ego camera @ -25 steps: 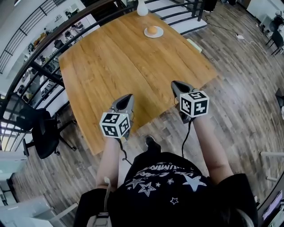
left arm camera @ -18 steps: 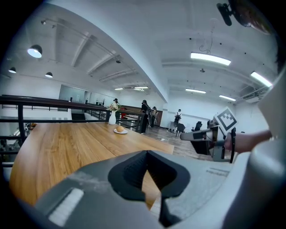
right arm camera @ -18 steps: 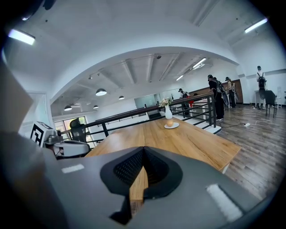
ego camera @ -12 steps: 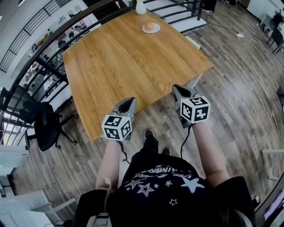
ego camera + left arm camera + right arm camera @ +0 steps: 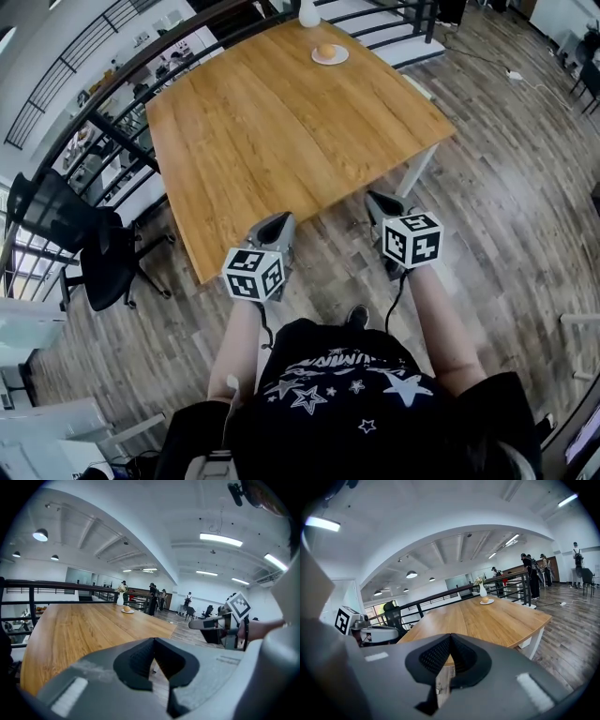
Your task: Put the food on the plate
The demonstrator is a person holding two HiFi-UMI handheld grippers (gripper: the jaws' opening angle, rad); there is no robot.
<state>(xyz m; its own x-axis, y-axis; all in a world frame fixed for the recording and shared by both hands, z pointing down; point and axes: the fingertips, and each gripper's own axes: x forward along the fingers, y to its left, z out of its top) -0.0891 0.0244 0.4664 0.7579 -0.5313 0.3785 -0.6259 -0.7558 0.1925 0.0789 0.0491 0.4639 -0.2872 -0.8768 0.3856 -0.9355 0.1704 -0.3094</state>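
Evidently the food needs no carrying at this moment: the small round orange-tan food item [image 5: 325, 51] sits on the small white round plate [image 5: 339, 57] at the far end of the large wooden table [image 5: 281, 131], with a white vase [image 5: 308, 13] just beside it on the far side. Whether it is a bun or a fruit is too small to tell.

Both tools are well apart from it. The left gripper [image 5: 279, 223] hangs at the table's near corner and the right gripper [image 5: 377, 201] is off the near edge, over the grey-brown plank floor [image 5: 506, 187]. Each has its fingers pressed together, with nothing between them.

Judging from this, the placing looks done and the step in hand is standing off. Doing that well means keeping both tools level and clear of the table's near edge and white leg [image 5: 419, 174]. It also means minding the black office chair [image 5: 94, 262] on the left. If the food needs any adjusting, the person should go round to the far end, not lean over. The vase by the plate could tip.
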